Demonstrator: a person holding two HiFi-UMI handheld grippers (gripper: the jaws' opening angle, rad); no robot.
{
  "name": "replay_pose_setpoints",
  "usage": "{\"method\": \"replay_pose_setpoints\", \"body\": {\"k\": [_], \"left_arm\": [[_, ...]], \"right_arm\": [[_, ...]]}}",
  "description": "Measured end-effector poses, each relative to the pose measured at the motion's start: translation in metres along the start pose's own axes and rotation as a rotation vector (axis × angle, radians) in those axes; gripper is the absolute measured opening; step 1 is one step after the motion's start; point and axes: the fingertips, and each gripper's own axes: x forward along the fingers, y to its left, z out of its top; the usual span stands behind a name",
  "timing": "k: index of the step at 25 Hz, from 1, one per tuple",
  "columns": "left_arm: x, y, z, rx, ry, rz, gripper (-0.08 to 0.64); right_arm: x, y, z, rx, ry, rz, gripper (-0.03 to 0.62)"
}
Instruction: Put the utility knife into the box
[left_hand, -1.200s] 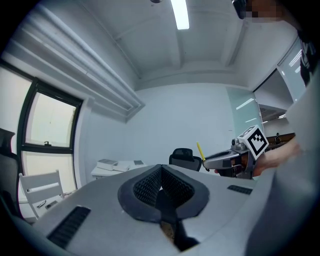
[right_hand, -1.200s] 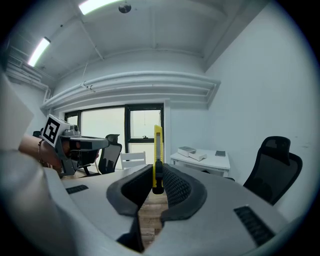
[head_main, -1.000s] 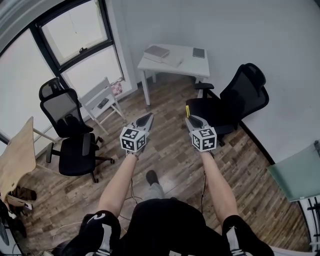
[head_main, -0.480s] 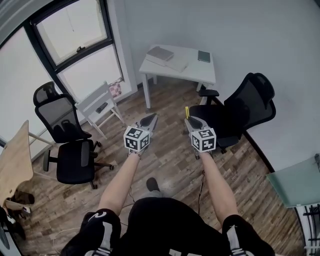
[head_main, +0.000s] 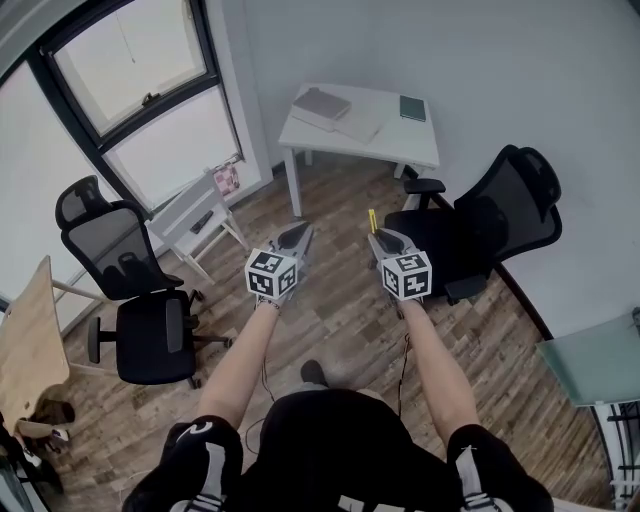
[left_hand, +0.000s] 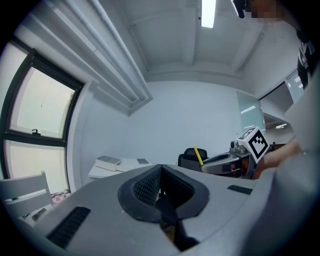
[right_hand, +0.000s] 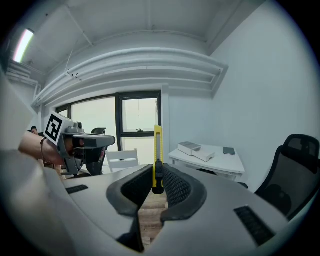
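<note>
A person stands on a wood-plank floor (head_main: 340, 310) with both arms held out, a claw in each hand. The right claw (right_hand: 157, 182) is clamped on the utility knife (right_hand: 157, 150), a slim yellow bar with a dark piece on its lower part. It stands upright between the ribbed black pads (right_hand: 175, 187), and most of its length rises above them. The left claw (left_hand: 160, 185), held level beside it, has its jaws brought together with nothing between them. The knife is in the air over the floor, well apart from the white surface (head_main: 400, 140) by the far wall, which carries pale boxy items (head_main: 322, 103) and a dark booklet (head_main: 412, 107). A black office chair (head_main: 500, 210) sits just beyond the right claw, near the wall.
</note>
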Motion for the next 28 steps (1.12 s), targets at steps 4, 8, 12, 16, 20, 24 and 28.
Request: {"method": "replay_pose_setpoints", "body": {"k": [4,8,12,16,20,24,28], "left_arm": [[0.008,0.020,-0.002,-0.004,0.008,-0.013,0.025],[0.015,0.034,-0.006,-0.013,0.012,-0.028,0.025],[0.026,0.046,-0.006,-0.022,0.011,-0.037,0.025],[0.042,0.056,-0.007,-0.021,0.013,-0.047,0.025],[0.063,0.069,-0.006,-0.023,0.028,-0.051,0.025],[0.087,0.085,-0.001,-0.017,0.033,-0.059,0.025],[0.120,0.105,0.003,-0.018,0.042,-0.057,0.025]], "right_arm": [[0.018,-0.003,0.003,0.004,0.005,-0.017,0.075],[0.031,-0.006,0.004,0.006,0.015,-0.031,0.075],[0.044,-0.014,0.007,0.008,0.017,-0.040,0.075],[0.058,-0.026,0.009,0.016,0.014,-0.052,0.075],[0.075,-0.044,0.010,0.030,0.016,-0.057,0.075],[0.096,-0.065,0.013,0.036,0.018,-0.061,0.075],[0.122,-0.092,0.019,0.048,0.017,-0.062,0.075]]}}
